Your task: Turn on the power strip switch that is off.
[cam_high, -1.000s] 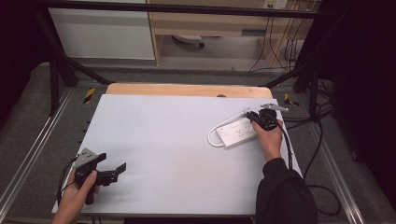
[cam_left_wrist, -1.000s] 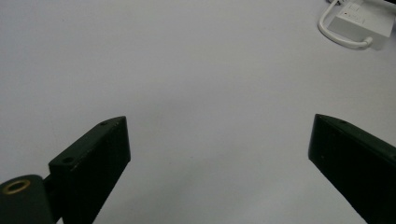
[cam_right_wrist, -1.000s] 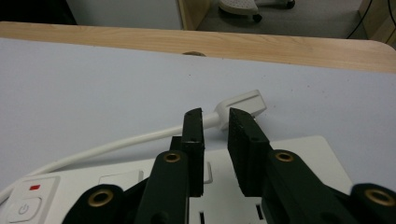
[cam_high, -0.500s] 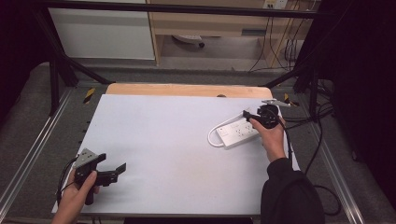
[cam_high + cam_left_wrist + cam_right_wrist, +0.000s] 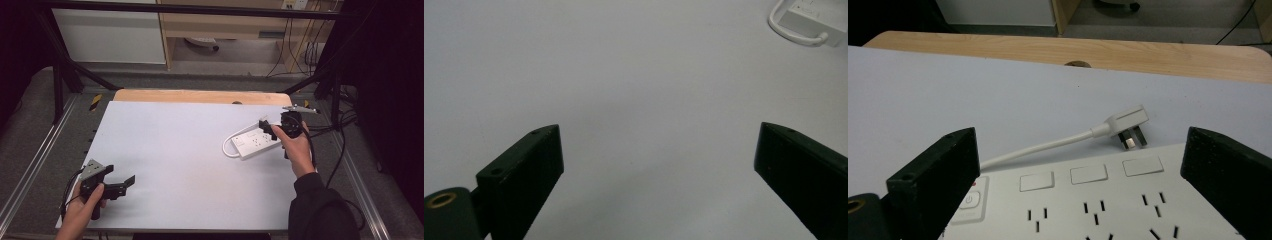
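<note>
White and almost bare, the surface (image 5: 190, 160) lay over a wooden top whose far edge showed as a tan strip at 12 o'clock in the high view, with dark floor and trailing cables around it. At about 3 o'clock on the surface lay a white power strip (image 5: 256, 143), its white cable (image 5: 229, 148) looping off the 9 o'clock end. The right gripper (image 5: 266, 128), held in the person's right hand (image 5: 297, 147), hovered just over the strip's far side with its jaws spread wide and nothing between them; in the right gripper view the strip's sockets and switches ran between the jaws, and the white plug (image 5: 1126, 123) lay on the surface just beyond the strip, pins showing. The left gripper (image 5: 125, 184) sat at about 7 o'clock, well apart from the strip, in the left hand (image 5: 82, 210), jaws likewise released and empty over bare surface.
</note>
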The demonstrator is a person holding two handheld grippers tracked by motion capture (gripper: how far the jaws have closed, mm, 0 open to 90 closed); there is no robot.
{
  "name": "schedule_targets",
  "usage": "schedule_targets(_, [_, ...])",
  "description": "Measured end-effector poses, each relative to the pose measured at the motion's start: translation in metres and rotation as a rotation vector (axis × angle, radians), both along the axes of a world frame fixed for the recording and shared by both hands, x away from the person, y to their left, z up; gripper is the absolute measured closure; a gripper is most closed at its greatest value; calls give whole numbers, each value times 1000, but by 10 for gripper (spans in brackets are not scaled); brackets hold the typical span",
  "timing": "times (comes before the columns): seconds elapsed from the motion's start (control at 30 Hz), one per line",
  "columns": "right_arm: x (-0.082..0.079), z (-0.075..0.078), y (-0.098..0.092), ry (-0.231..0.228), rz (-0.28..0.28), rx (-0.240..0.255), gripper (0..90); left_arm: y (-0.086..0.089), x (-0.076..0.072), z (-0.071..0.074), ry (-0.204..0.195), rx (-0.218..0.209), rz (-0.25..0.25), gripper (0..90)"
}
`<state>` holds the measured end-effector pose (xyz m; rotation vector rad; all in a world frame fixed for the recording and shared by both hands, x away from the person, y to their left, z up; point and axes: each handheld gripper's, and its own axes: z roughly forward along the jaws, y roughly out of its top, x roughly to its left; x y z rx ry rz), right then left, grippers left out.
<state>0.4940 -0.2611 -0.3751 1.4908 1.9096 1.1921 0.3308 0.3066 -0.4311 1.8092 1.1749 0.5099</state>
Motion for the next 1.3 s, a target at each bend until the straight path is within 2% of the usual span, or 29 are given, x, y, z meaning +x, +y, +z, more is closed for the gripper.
schedule_targets(0.17, [-13,9,-1,-13,36,3,36,0,0,0,1,1,1,57])
schedule_targets(0.53, [-47,20,-5,-42,71,9,39,0,-1,-1,3,5,2,57])
schedule_targets(0.93, [-79,11,-12,-50,92,-15,34,0,-1,-1,3,8,1,57])
schedule_targets(1.3, [-102,4,-15,-80,91,-38,27,1,-3,0,-2,2,3,57])
